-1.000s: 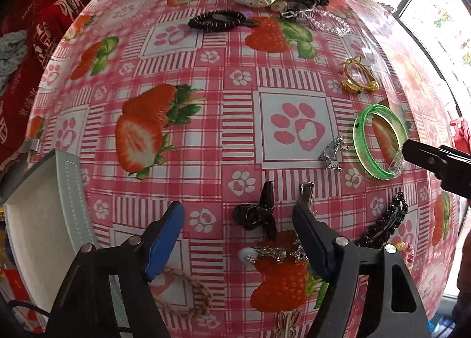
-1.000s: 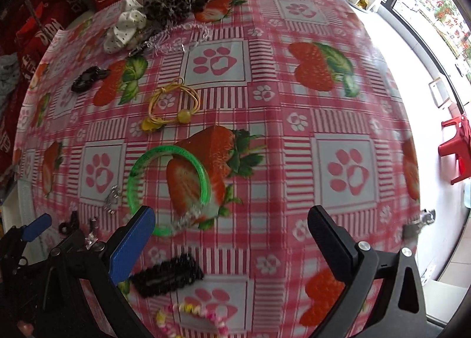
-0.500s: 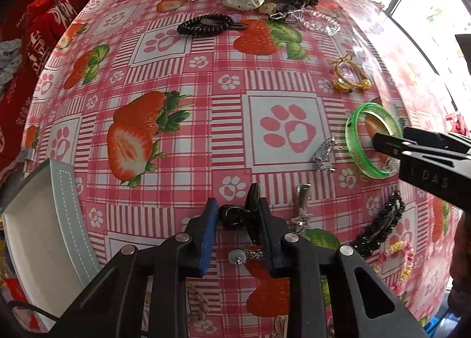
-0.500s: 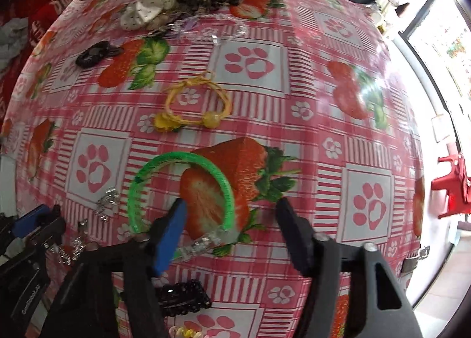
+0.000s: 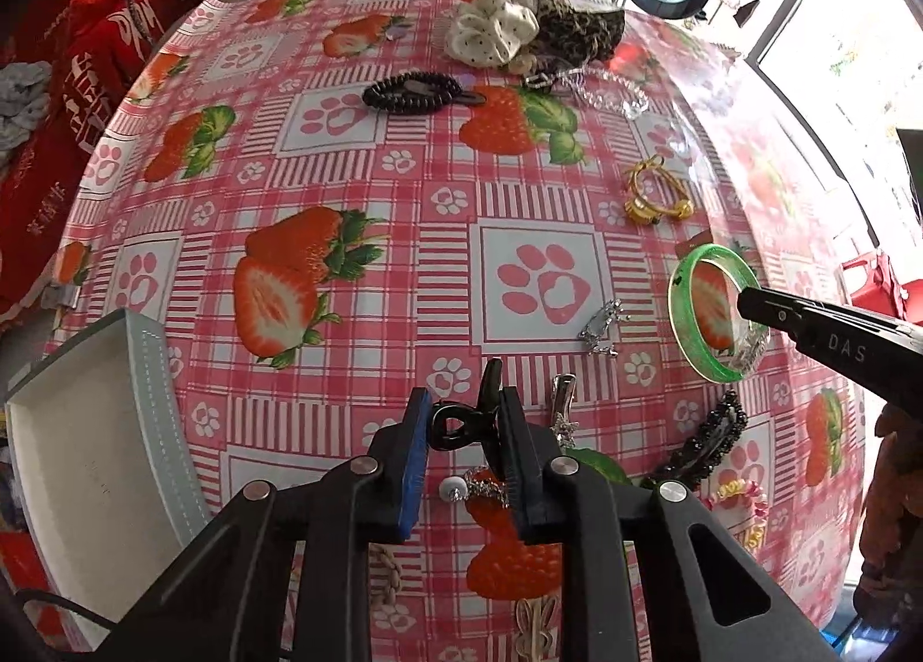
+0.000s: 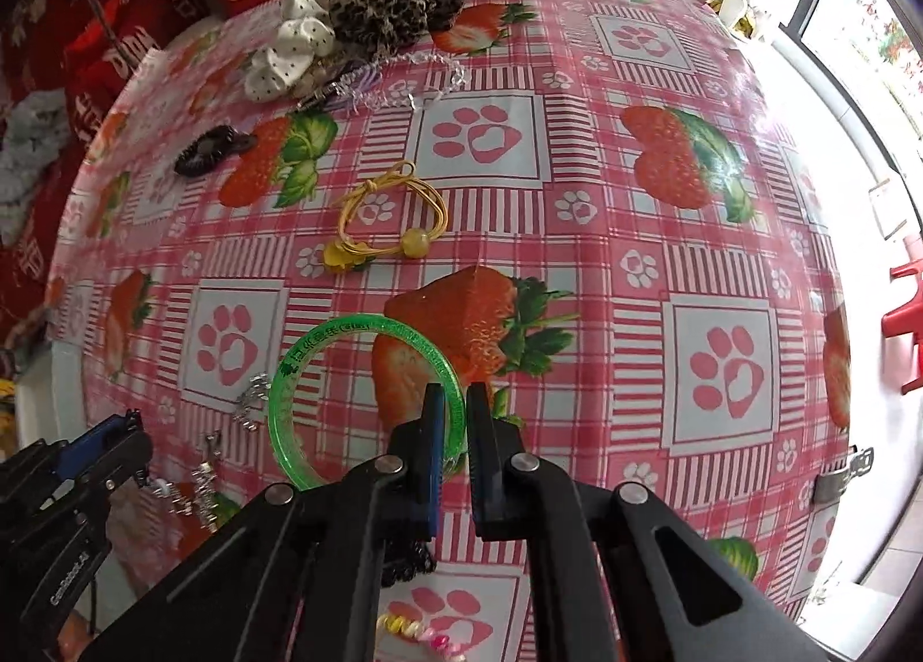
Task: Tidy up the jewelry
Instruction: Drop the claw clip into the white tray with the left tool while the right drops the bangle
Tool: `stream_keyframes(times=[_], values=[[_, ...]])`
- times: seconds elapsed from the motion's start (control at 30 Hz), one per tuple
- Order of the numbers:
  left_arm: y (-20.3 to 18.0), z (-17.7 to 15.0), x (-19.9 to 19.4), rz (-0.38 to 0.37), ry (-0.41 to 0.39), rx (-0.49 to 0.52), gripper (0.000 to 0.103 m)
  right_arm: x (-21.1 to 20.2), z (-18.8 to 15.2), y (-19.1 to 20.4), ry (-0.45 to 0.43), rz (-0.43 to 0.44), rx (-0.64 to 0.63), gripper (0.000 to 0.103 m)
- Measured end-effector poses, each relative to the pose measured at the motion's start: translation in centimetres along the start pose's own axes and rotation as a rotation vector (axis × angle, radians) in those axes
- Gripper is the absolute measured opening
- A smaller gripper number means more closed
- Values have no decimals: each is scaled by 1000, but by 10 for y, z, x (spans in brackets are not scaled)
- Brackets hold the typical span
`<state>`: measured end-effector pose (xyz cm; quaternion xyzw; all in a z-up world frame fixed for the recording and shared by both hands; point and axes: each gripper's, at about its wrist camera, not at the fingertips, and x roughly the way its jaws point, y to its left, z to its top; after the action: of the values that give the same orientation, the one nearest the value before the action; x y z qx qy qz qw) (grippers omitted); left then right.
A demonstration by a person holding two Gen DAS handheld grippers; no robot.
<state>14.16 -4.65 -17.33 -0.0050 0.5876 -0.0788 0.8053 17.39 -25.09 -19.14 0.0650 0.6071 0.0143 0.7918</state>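
Jewelry is lying scattered on the worktop (image 5: 404,235). Left tongs (image 5: 461,422) are pinching a black claw clip (image 5: 461,422); right tongs (image 6: 454,414), just closed, are nipping the green bangle (image 6: 300,367) rim, which may be slipping free.

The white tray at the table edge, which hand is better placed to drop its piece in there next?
Left. The tray sits just beside the left gripper, whose jaws clamp the black hair claw.
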Motion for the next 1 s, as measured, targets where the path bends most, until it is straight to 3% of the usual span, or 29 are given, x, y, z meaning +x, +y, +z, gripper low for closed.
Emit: stream_keyframes(times=[0.27,0.47,0.83,1.0], values=[[19,-12,-37,1,-70,-55,30,-28,-1,15,-19,47,1,8],[63,-32,-64,41,-107,-126,30,-51,-8,50,-34,91,-64,8],[177,-81,-81,204,-94,-297,30,-54,-19,179,6,239,-241,8],[214,-90,-75,229,-84,-349,30,-41,-25,251,37,296,-334,8]])
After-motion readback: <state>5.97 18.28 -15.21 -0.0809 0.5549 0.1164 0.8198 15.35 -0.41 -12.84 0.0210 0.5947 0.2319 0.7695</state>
